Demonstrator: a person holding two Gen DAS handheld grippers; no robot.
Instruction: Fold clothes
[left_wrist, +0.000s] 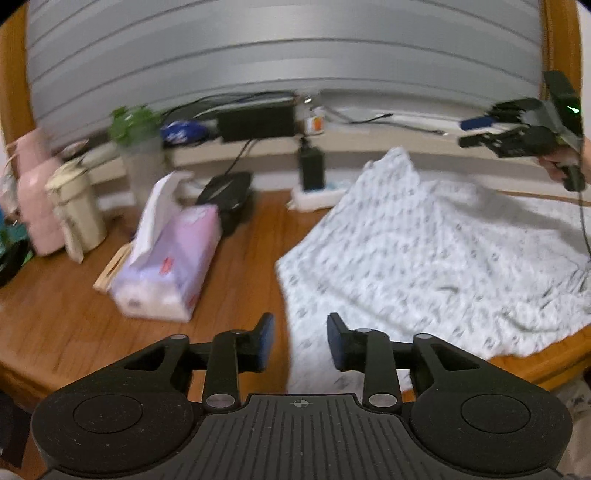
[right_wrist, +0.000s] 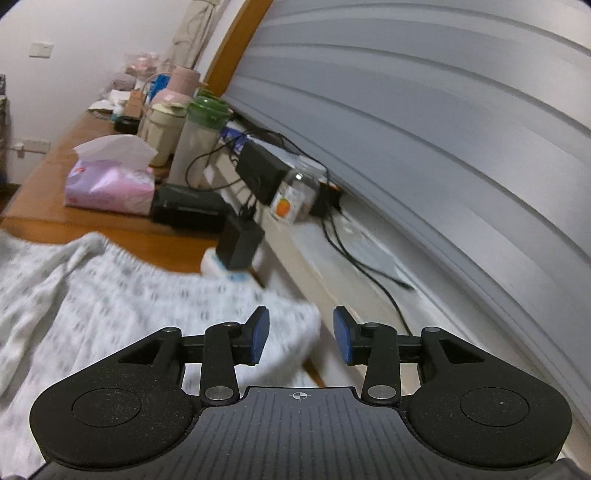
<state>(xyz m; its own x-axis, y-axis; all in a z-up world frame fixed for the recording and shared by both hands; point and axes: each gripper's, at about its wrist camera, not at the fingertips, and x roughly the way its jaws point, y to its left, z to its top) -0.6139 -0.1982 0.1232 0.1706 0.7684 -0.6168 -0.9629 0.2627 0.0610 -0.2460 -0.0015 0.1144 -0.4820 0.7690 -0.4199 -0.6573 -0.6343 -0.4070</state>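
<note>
A white garment with a small grey print (left_wrist: 424, 258) lies spread on the wooden table (left_wrist: 74, 325); it also shows in the right wrist view (right_wrist: 122, 306). My left gripper (left_wrist: 301, 341) is open and empty, just above the garment's near left edge. My right gripper (right_wrist: 301, 338) is open and empty, above the garment's far corner near the window ledge. The right gripper also shows in the left wrist view (left_wrist: 469, 133), raised above the garment's far right side.
A purple tissue pack (left_wrist: 166, 266) lies left of the garment. Behind it stand a beige jug (left_wrist: 77, 210), a pink flask (left_wrist: 37, 199) and a green-lidded bottle (left_wrist: 140, 155). Black chargers (right_wrist: 240, 240) and cables (right_wrist: 354, 254) lie along the ledge under the grey blinds (left_wrist: 280, 48).
</note>
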